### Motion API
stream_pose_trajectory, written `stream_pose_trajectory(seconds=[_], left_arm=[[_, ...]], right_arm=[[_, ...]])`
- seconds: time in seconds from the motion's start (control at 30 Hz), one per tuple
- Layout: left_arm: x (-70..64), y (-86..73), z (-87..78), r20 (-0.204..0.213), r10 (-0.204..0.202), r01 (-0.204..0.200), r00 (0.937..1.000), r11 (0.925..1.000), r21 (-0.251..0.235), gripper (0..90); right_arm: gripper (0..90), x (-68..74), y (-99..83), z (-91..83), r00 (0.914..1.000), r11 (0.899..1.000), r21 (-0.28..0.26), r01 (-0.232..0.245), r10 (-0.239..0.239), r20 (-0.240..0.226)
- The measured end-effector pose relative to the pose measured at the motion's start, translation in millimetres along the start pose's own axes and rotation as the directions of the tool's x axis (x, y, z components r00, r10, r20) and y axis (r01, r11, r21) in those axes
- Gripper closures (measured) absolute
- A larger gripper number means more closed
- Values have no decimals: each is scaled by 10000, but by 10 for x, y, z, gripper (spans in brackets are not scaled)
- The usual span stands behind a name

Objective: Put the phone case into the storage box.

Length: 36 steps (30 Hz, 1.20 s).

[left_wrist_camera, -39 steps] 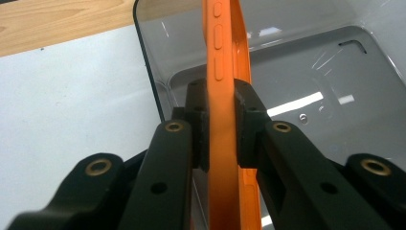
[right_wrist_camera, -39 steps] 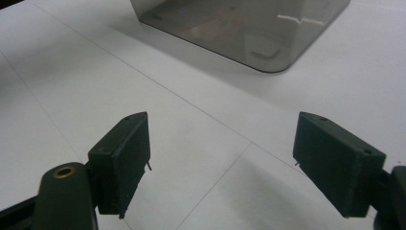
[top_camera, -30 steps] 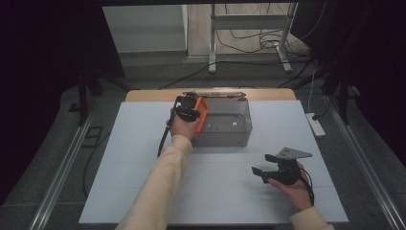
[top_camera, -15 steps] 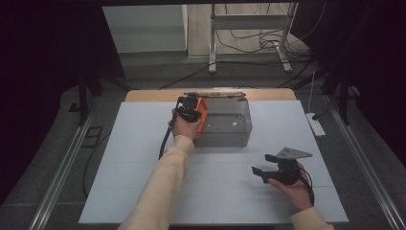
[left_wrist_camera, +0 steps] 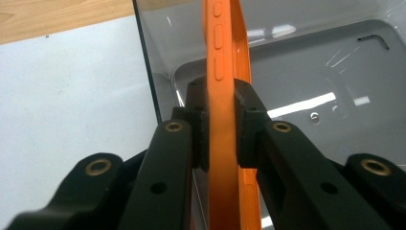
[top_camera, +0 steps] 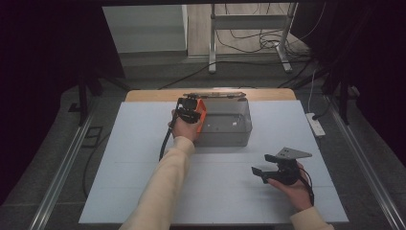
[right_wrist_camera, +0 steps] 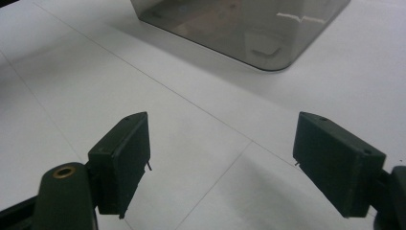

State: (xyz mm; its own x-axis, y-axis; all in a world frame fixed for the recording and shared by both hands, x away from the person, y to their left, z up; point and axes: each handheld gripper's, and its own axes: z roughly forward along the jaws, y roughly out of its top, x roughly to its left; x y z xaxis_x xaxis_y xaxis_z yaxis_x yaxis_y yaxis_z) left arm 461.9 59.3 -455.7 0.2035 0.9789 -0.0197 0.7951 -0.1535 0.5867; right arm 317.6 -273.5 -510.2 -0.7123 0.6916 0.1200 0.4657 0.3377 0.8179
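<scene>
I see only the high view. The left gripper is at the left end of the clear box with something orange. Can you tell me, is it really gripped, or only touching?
Observer: Gripped. In the left gripper view the left gripper has both jaws pressed flat against the two faces of the orange phone case, which stands on edge.
Operator: Is the case already inside the box?
Observer: It is above the inside, just past the left wall of the clear box. Its lower end is hidden, so I cannot tell if it touches the floor.
Operator: And the right gripper, does it hold anything?
Observer: No. In the right gripper view the right gripper has its jaws wide apart, with the white table between them.
</scene>
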Motion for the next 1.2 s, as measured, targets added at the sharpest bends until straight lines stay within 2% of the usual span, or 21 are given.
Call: stream_pose_trajectory(seconds=[0.57,0.9,1.2], left_arm=[[-17,-25,19,-132,194,-194,9997,9998,-11,792],[-57,-34,39,-277,459,-457,9986,9989,113,791],[-55,-35,39,-254,462,-460,9986,9989,104,790]], right_arm=[[201,0,-2,1,10000,10000,21,-13,13,-9],[201,2,-1,1,10000,10000,24,-15,16,-14],[201,0,-2,1,10000,10000,32,-11,11,-8]])
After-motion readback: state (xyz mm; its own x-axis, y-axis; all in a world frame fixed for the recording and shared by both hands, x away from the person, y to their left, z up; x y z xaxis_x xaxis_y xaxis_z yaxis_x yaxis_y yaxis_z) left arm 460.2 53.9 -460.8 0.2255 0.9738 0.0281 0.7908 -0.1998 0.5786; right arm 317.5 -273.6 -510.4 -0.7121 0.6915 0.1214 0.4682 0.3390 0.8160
